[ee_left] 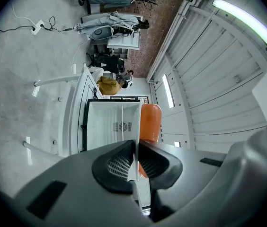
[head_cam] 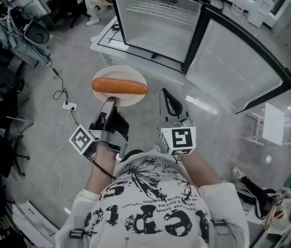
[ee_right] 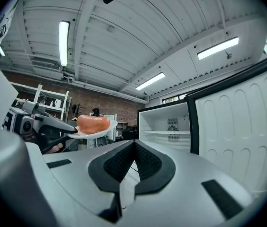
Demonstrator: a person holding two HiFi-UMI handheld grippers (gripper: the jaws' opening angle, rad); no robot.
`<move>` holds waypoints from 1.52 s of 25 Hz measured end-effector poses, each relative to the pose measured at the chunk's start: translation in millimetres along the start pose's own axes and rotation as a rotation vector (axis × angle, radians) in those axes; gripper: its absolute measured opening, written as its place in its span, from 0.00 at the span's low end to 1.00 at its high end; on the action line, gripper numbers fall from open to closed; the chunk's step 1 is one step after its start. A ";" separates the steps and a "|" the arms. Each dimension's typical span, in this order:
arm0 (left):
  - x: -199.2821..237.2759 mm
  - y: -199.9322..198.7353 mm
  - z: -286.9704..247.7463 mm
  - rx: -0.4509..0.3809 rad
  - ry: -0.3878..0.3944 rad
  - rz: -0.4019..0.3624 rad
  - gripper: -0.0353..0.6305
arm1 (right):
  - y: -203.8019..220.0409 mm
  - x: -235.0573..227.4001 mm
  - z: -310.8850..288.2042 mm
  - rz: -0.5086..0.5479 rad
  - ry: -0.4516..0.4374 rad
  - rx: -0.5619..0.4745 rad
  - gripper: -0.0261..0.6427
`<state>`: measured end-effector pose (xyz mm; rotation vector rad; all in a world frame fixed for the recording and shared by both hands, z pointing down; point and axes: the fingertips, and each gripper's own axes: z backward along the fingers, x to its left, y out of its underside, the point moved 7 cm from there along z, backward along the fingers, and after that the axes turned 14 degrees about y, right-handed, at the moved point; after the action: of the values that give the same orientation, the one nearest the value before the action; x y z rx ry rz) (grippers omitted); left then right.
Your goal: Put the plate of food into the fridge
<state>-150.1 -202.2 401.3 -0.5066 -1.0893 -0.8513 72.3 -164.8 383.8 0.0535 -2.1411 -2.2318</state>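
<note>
The plate of food point(head_cam: 118, 72), a white plate with one orange sausage point(head_cam: 119, 87) laid across its middle from the left rim to the right rim, is held level in the air. Its near rim is clamped between the jaws of the left gripper point(head_cam: 110, 103), which are closed almost fully on the thin edge. The right gripper point(head_cam: 166, 94) is held near the plate's right rim, apart from it. Its jaws are pressed together and nothing is gripped. Ahead of both, the fridge point(head_cam: 158, 19) is seen with its door point(head_cam: 233, 68) swung wide to the right and a white wire shelf inside. The plate is short of the opening, over a grey floor point(head_cam: 47, 138) crossed by a cable point(head_cam: 63, 94).
</note>
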 end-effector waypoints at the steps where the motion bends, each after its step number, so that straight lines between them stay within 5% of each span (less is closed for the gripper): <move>1: 6.3 -0.8 -7.7 0.005 -0.007 0.002 0.10 | 3.6 -4.6 -8.5 -0.011 0.005 0.006 0.04; 10: 47.8 -13.0 -73.3 0.082 -0.037 0.054 0.10 | 26.9 -22.0 -52.3 0.004 0.071 0.048 0.04; 26: 106.2 -94.2 -238.4 0.366 -0.024 0.159 0.10 | 11.1 -18.7 -183.0 0.035 0.368 0.016 0.04; 38: 136.2 -131.1 -311.1 0.522 -0.038 0.241 0.10 | 17.7 -8.1 -240.4 -0.026 0.526 0.071 0.04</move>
<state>-54.5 -553.4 396.0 -0.2070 -1.2038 -0.3253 94.6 -404.8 391.3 0.5995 -1.9258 -1.8726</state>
